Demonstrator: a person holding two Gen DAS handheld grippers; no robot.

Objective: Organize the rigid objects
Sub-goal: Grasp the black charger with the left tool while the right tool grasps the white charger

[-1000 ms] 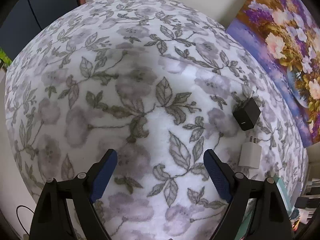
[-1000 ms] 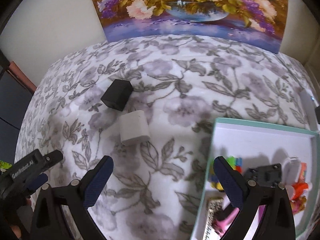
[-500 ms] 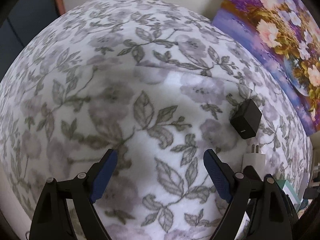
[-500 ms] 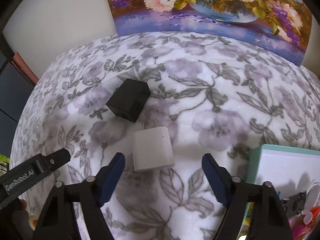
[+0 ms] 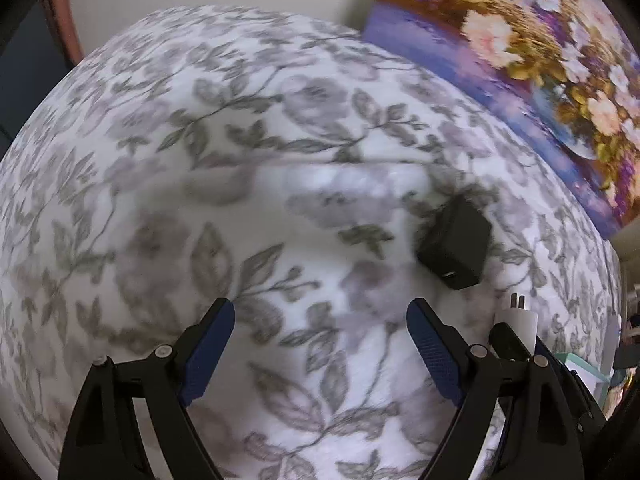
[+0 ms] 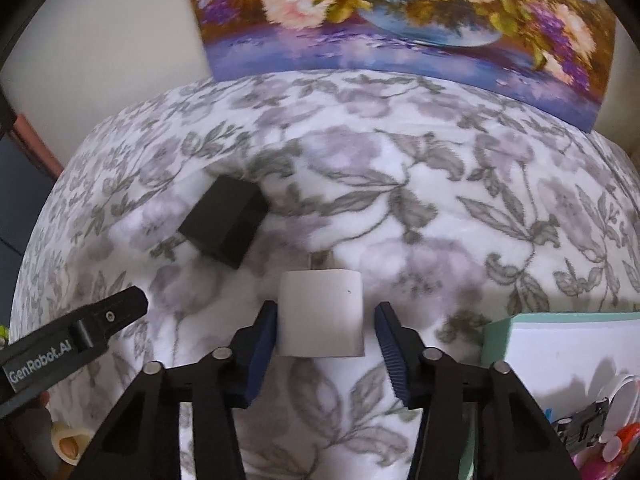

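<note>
A white plug charger (image 6: 320, 312) lies on the floral cloth (image 6: 400, 200), prongs pointing away. My right gripper (image 6: 325, 308) straddles it and its jaws are closing. The left pad is at the charger's side, and a small gap still shows at the right pad. A black charger (image 6: 224, 220) lies just beyond, to the left. In the left wrist view my left gripper (image 5: 320, 320) hangs open over bare cloth, holding nothing. The black charger (image 5: 456, 248) is up to its right. The white charger (image 5: 520, 320) peeks out behind its right finger.
A teal-rimmed white box (image 6: 496, 332) holding several small colourful items sits at the right. A flower painting (image 6: 400, 20) leans against the wall at the back. One finger (image 6: 80, 340) of the left gripper reaches in from the left of the right wrist view.
The right gripper came down over the white charger and its jaws narrowed around it. The left gripper shifted toward the black charger, which now appears larger and closer.
</note>
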